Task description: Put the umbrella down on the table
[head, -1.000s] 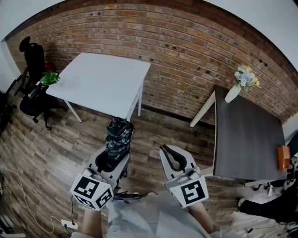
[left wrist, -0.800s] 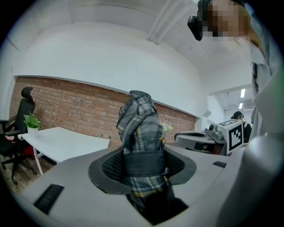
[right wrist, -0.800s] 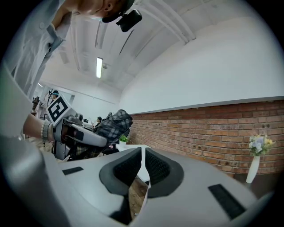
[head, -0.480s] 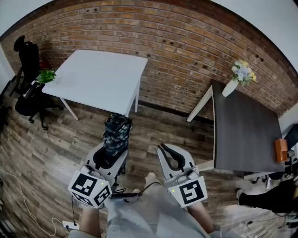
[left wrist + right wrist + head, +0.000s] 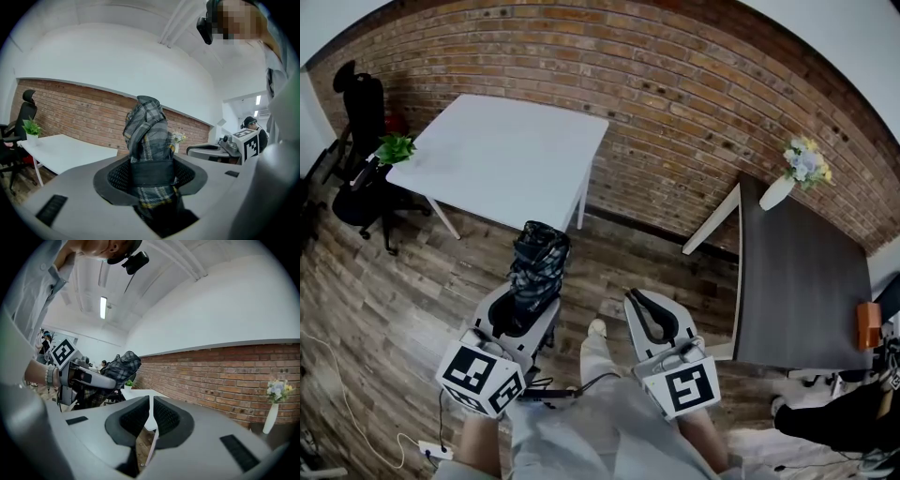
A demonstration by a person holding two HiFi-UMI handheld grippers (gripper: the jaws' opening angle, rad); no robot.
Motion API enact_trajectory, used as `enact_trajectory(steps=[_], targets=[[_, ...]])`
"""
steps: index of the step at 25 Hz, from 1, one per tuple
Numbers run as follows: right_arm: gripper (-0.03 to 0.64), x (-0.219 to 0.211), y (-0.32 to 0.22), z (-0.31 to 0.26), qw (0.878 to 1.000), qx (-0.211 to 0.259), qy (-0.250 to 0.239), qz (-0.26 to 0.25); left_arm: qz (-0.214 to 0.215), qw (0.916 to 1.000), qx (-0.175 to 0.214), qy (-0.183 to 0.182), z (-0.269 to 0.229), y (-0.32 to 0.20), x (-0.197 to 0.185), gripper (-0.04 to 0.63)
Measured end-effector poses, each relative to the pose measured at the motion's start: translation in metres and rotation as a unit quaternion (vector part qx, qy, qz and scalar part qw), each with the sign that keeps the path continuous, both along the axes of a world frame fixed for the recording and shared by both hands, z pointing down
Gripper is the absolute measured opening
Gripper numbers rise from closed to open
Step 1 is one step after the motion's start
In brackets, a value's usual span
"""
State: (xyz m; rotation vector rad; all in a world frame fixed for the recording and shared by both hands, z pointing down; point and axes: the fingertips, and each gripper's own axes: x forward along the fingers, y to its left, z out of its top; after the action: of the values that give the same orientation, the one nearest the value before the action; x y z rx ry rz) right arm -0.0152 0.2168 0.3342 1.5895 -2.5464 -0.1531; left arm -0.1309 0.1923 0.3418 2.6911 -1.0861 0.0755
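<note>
A folded grey plaid umbrella (image 5: 539,267) stands upright between the jaws of my left gripper (image 5: 523,314), which is shut on its lower part. In the left gripper view the umbrella (image 5: 147,136) rises from the pads with a black strap round it. My right gripper (image 5: 639,300) is beside it on the right, shut with nothing between its pads (image 5: 161,416). The right gripper view shows the umbrella (image 5: 119,364) off to the left. Both grippers hang over wooden floor, short of the white table (image 5: 502,155).
A dark table (image 5: 802,281) stands at the right with a vase of flowers (image 5: 792,173) and an orange object (image 5: 869,323). A black office chair (image 5: 361,122) and a small plant (image 5: 394,148) are at the left. A brick wall runs behind.
The person's leg and shoe have stepped forward between the grippers, and both grippers have moved a little with the walk. The left gripper's hold on the umbrella is unchanged.
</note>
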Motion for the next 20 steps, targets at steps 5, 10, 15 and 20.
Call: enact_trajectory(steps=[5, 10, 15, 20], targets=[[0.057, 0.01, -0.055, 0.002, 1.0, 0.004, -0.005, -0.024, -0.015, 0.9999, 0.001, 0.0, 0.002, -0.05, 0.012, 0.227], [0.057, 0.032, -0.122, 0.011, 0.999, -0.004, -0.007, -0.042, -0.032, 0.9994, 0.004, -0.007, 0.007, -0.113, 0.028, 0.227], [0.057, 0.057, -0.197, 0.012, 0.998, -0.007, -0.01, -0.058, -0.047, 0.9989, 0.002, -0.01, 0.007, -0.181, 0.049, 0.227], [0.057, 0.077, -0.256, 0.01, 0.997, 0.001, -0.009, -0.075, -0.056, 0.9983, 0.006, -0.012, 0.004, -0.235, 0.07, 0.227]])
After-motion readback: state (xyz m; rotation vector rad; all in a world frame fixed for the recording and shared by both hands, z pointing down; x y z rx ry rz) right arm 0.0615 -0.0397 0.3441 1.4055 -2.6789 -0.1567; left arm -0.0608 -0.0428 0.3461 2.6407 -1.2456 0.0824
